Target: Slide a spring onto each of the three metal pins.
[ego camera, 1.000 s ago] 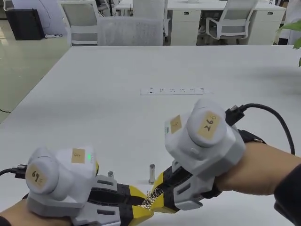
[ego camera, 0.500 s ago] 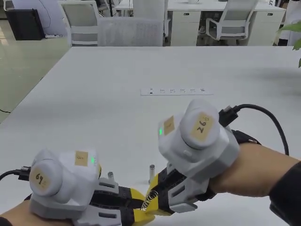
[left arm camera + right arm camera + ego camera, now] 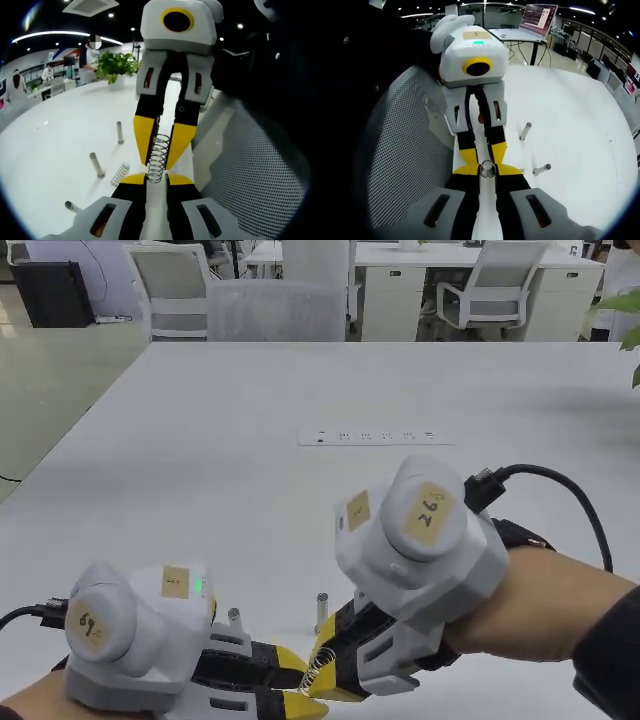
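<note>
spring (image 3: 157, 157): held in the air between the two grippers, low over the near edge of the table (image 3: 300, 390) and just near of the pins. It is not yet on any pin.
right gripper (image 3: 487, 172): jaws closed on the coil, one from each side.
left gripper (image 3: 156, 179): jaws drawn narrow on the other end of the same spring. As far as I can see, they grip it too.
pins: right pin (image 3: 322, 608), middle pin (image 3: 233, 617) and left pin (image 3: 72, 206) all stand bare, in a row that runs left to right.
second spring (image 3: 120, 173): it lies loose on the table, just near of the middle pin.
risk – spring: two grips on one soft coil can bend it. If one side opens late, I think it may jump out and go over the near edge.
risk – bore: a jaw that covers the open end would block the pin from entering.
risk – pins: they stand close to the jaws, so a low sweep could knock one or push the second spring away.
edges: the near table edge is directly under the grippers – little margin on this side.
open room: the table is wide and bare to the far side, up to the power strip (image 3: 365, 437), so moves should go that way.
</note>
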